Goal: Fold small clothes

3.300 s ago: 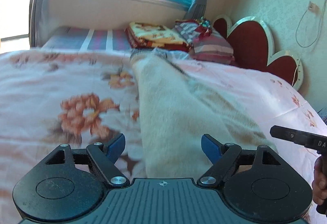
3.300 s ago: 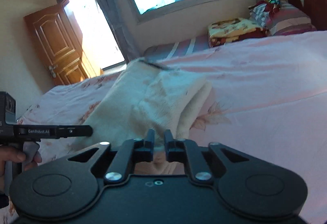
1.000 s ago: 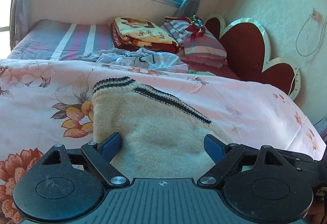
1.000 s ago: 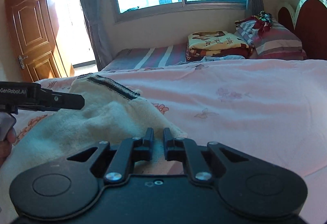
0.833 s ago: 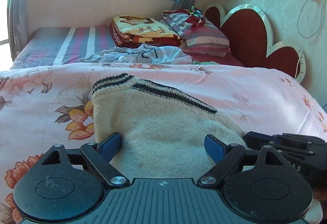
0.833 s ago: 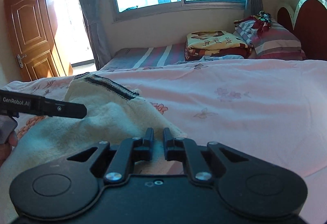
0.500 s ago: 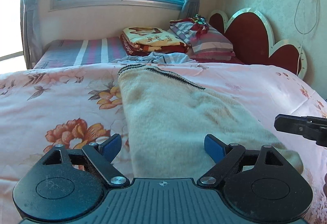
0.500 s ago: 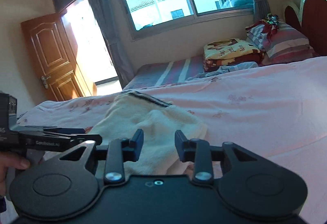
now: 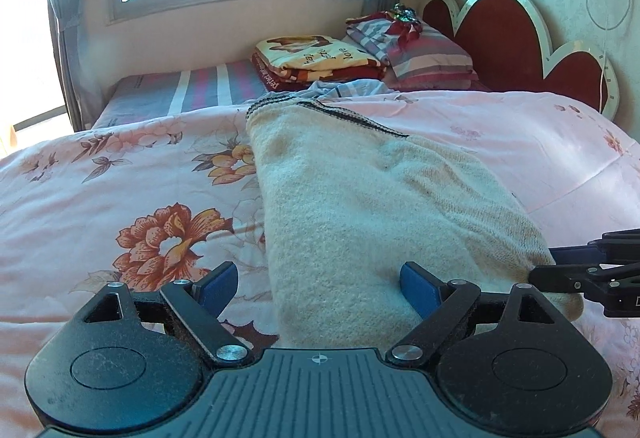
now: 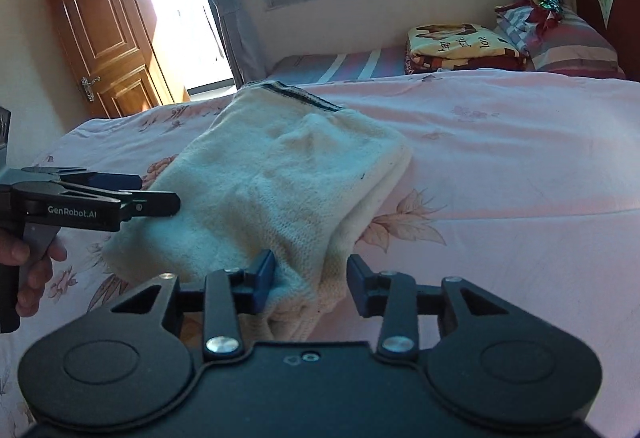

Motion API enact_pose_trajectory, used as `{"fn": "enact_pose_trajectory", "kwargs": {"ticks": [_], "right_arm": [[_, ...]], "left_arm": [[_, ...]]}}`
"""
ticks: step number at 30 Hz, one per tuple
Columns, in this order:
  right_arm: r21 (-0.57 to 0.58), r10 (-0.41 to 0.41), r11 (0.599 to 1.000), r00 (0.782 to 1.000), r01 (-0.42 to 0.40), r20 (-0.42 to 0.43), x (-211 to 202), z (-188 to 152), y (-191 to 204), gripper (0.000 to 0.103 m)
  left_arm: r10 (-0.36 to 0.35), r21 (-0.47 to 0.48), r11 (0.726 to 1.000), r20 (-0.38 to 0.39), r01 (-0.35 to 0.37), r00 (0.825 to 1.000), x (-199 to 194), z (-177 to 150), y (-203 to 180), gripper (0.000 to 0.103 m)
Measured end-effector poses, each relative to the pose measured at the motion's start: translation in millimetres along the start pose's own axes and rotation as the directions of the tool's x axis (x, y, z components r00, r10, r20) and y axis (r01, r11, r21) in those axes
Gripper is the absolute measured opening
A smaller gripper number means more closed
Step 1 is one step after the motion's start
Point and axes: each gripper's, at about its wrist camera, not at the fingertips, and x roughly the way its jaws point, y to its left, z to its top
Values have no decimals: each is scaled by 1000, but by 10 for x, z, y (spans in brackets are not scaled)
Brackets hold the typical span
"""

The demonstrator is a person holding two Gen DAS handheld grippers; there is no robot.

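A cream knitted garment (image 9: 360, 206) with a dark striped hem lies folded lengthwise on the pink floral bedspread (image 9: 120, 198). It also shows in the right wrist view (image 10: 288, 174). My left gripper (image 9: 320, 282) is open, its blue pads either side of the garment's near end, holding nothing. My right gripper (image 10: 310, 278) is open over the garment's near right corner, holding nothing. The right gripper shows at the right edge of the left wrist view (image 9: 588, 270). The left gripper shows at the left of the right wrist view (image 10: 120, 194).
Folded blankets (image 9: 320, 58) and striped pillows (image 9: 420, 50) are piled at the far end by the red heart-shaped headboard (image 9: 512, 38). Crumpled clothes (image 9: 348, 88) lie behind the garment. A wooden door (image 10: 104, 38) stands at the left.
My right gripper has opened and let go of the garment's corner. Both grippers have drawn back toward the garment's near end, and the garment now lies flat and folded.
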Motion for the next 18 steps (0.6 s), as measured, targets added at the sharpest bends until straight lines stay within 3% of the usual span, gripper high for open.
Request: {"fn": "enact_pose_trajectory", "kwargs": {"ticks": [4,5,6,8,11,14,16,18], "right_arm": [[204,112,973,993,-105,-23,-6,19,-280,40],[253,140,958,990,-135,-2,-40,26,-352,43],[308,164,937,986,-165,27,-81,38,-444,46],[398,200,893,978,-208,62,-93,53,-616,75],[538,291,795,954,-279,64,56,66,-885,78],[577,321,766,946,-283,38,226,77,-991,76],[601,347,745,937,-290,21,342,82,-1015,72],[609,359,738,933,-289,8,409,106,-1009,70]], "left_arm": [[5,-4,1000,0,-5,1000,-54,31,20,90],[6,-8,1000,11,-6,1000,-83,42,44,96],[4,-22,1000,26,-3,1000,-107,58,86,103],[-25,-85,996,34,28,999,-102,66,233,103],[-101,-223,970,0,98,995,9,59,513,103],[-276,-411,877,-12,247,961,221,2,799,103],[-384,-510,798,-20,321,923,394,-47,916,103],[-436,-533,771,-44,347,899,540,-71,920,97]]}}
